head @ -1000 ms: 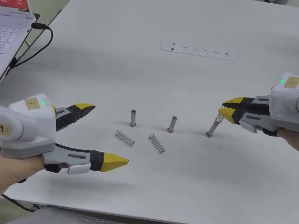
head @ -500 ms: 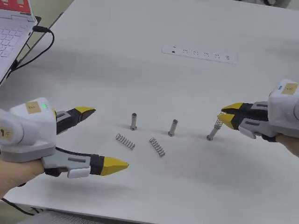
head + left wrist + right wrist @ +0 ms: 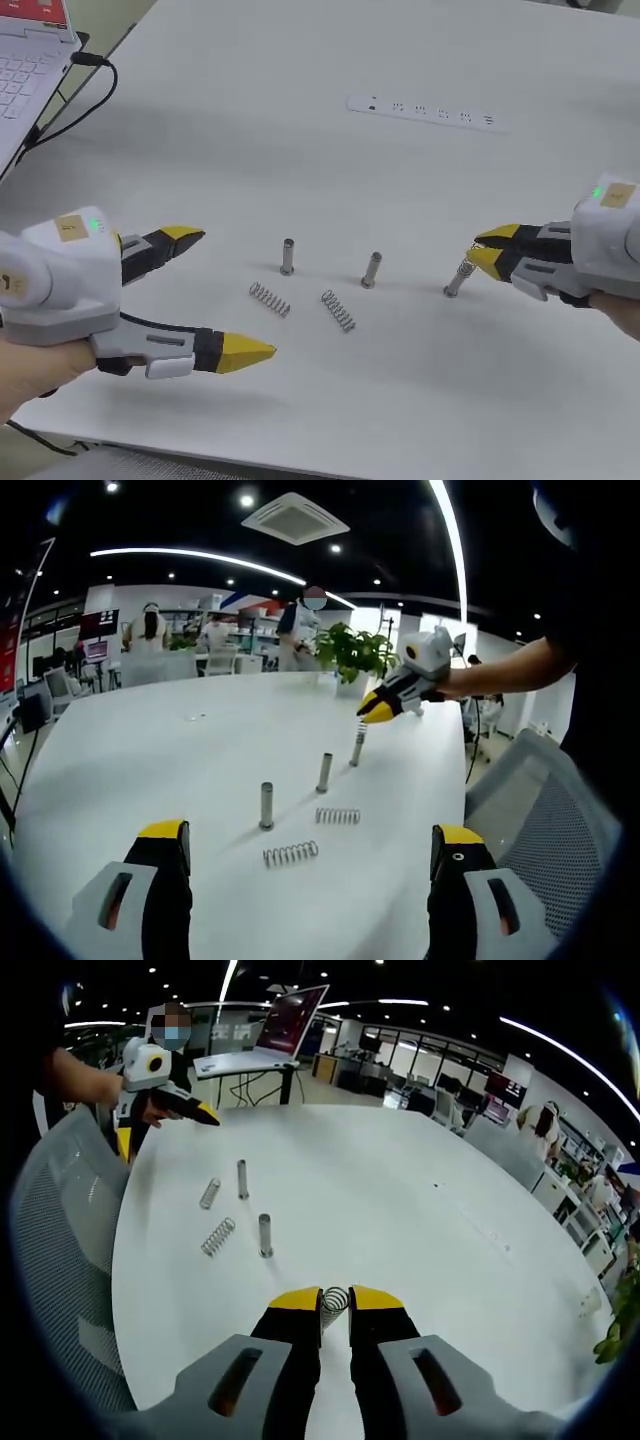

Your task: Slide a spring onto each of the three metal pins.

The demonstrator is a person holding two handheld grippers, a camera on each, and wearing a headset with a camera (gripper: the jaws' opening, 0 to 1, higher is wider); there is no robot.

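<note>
Three metal pins stand in a row on the white table: the left pin [image 3: 288,255], the middle pin [image 3: 372,269], and the right pin [image 3: 455,282], which leans. My right gripper [image 3: 488,251] is shut on a spring [image 3: 335,1302] that sits over the top of the right pin. Two loose springs [image 3: 269,298] [image 3: 337,309] lie just in front of the left and middle pins. My left gripper [image 3: 225,292] hovers open to the left of them, holding nothing. In the left gripper view the pins [image 3: 266,805] and the loose springs [image 3: 290,854] lie ahead between its jaws.
A white power strip [image 3: 420,110] lies further back on the table. A laptop [image 3: 30,50] with a black cable [image 3: 85,100] sits at the far left. The table's front edge runs close below the left gripper.
The right gripper has sunk slightly with the spring along the leaning right pin. The left gripper has stayed in place, open. The camera has shifted a little.
</note>
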